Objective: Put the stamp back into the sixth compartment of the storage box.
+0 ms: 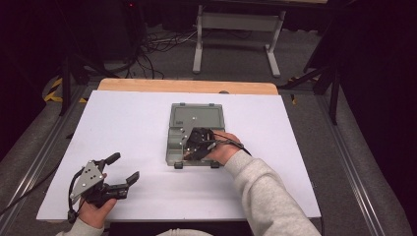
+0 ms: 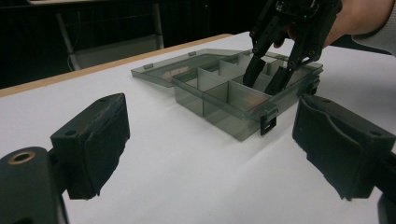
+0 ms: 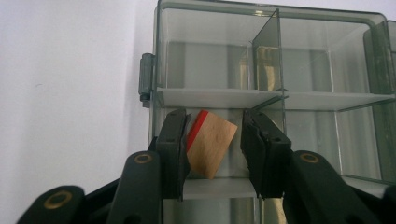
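A smoky grey compartment box (image 1: 173,142) lies in the middle of the white table with its lid (image 1: 196,117) folded open at the far side. My right gripper (image 1: 189,147) reaches down into a near compartment of the box (image 3: 210,98). Between its jaws (image 3: 214,133) sits a small wooden block with a red edge (image 3: 209,147), tilted and leaning on the left pad, with a thin gap to the right pad. My left gripper (image 1: 124,166) rests at the front left of the table, open and empty, well apart from the box (image 2: 224,100). The left gripper view also shows the right gripper (image 2: 266,77) inside the box.
The white sheet (image 1: 123,128) covers a wooden tabletop (image 1: 187,86). Metal rails run along both sides of the table (image 1: 344,152). A white frame stand (image 1: 236,29) and cables lie on the floor beyond the far edge.
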A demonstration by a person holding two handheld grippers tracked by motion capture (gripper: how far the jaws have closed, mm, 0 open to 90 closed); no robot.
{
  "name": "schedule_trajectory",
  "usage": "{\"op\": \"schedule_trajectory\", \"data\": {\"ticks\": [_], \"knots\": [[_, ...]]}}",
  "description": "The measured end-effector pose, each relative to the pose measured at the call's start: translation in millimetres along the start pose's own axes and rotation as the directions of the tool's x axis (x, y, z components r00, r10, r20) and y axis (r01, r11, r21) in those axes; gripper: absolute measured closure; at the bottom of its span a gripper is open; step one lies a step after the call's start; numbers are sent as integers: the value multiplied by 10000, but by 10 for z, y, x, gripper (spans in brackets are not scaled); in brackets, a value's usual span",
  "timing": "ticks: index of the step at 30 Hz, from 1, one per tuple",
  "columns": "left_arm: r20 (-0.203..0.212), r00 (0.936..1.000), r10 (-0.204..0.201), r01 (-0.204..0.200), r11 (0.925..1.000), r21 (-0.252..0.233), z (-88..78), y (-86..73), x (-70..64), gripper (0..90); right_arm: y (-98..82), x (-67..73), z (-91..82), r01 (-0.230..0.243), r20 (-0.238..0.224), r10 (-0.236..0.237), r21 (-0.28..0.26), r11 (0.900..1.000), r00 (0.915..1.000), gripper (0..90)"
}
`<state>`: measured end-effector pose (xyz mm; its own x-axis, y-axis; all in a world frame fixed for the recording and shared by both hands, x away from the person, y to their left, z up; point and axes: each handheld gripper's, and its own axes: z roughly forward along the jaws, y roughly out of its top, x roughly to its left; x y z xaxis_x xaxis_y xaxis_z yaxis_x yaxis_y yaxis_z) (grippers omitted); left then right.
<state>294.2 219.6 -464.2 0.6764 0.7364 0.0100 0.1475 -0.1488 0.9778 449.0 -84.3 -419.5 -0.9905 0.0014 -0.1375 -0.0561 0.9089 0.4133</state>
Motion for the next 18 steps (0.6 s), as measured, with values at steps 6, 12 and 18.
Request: {"op": "schedule_trajectory", "data": {"ticks": [6, 12, 18], "knots": [[5, 10000, -46, 46, 10000, -18, 5, -2, -4, 120, 10, 17, -42, -7, 123, 9, -158, 9999, 9999, 560], [23, 10000, 1, -1, 10000, 23, 6, -1, -1, 120, 51, 58, -139, -291, 462, 317, -555, 9980, 9984, 482], [1, 10000, -19, 19, 10000, 28, 2, -3, -4, 120, 92, 111, -255, -506, 745, 596, -1173, 9918, 9954, 358]]}}
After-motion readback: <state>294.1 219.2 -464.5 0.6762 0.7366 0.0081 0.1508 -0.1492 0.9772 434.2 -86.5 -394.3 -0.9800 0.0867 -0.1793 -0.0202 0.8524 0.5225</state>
